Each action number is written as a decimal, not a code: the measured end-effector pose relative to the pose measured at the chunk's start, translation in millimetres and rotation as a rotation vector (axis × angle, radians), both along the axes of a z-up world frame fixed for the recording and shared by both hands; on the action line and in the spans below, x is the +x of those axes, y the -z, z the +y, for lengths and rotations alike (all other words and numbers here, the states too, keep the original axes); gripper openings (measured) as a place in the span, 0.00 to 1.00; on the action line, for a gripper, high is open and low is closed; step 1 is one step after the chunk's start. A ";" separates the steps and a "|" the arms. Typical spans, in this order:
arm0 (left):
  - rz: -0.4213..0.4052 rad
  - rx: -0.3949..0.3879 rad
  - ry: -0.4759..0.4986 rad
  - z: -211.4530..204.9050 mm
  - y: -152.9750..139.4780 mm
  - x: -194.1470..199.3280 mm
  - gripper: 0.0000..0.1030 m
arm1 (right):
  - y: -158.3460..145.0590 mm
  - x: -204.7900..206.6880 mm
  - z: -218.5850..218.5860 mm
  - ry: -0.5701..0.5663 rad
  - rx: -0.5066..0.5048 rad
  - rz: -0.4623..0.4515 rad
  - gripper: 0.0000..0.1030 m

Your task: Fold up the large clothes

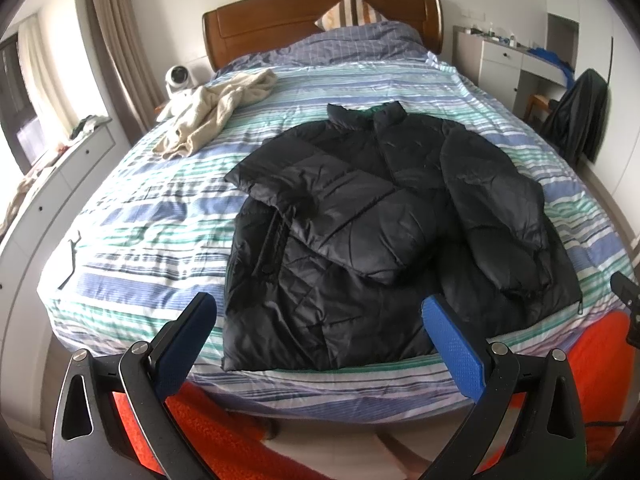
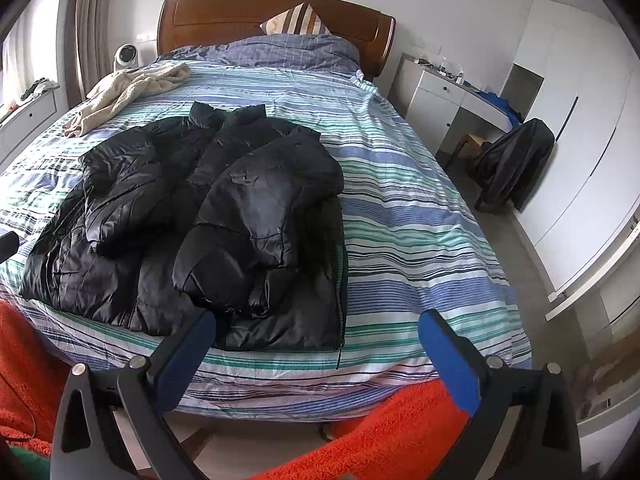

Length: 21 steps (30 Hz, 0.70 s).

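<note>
A black puffer jacket point(image 1: 360, 216) lies flat on the striped bed cover point(image 1: 140, 208), collar toward the headboard, both sleeves folded in across its front. My left gripper point(image 1: 316, 312) is open just short of the jacket's hem, nothing between its blue pads. In the right wrist view the same jacket point(image 2: 208, 216) lies left of centre on the bed cover point(image 2: 420, 232). My right gripper point(image 2: 316, 328) is open near the jacket's right hem corner and holds nothing. A bit of the right gripper point(image 1: 628, 296) shows at the right edge of the left wrist view.
A cream garment point(image 1: 212, 112) lies crumpled at the bed's far left. A striped pillow point(image 1: 352, 10) leans on the wooden headboard point(image 1: 280, 20). A white desk point(image 2: 444, 96) and a chair draped in dark cloth point(image 2: 512, 164) stand right of the bed. Orange fabric point(image 2: 380, 432) fills the foreground.
</note>
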State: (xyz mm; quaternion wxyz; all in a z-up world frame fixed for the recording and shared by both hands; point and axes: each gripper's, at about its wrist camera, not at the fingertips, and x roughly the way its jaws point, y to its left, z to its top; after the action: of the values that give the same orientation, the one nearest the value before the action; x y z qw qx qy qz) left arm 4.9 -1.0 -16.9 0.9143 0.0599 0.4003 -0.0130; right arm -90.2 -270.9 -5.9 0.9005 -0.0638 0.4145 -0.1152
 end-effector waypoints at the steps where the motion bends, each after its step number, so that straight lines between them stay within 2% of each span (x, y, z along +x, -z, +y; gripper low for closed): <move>1: 0.000 0.000 0.000 0.3 0.1 -0.2 1.00 | 0.0 -0.1 0.1 -0.001 -0.003 0.000 1.00; 21: 0.008 0.014 -0.004 2.4 3.0 -1.0 1.00 | 1.5 0.6 2.9 -0.001 -0.008 0.008 1.00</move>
State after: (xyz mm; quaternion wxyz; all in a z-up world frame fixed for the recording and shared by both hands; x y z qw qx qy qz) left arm 3.9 1.4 -19.9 0.9122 0.0654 0.4043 -0.0083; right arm -89.7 -268.0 -7.4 0.8987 -0.0682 0.4174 -0.1163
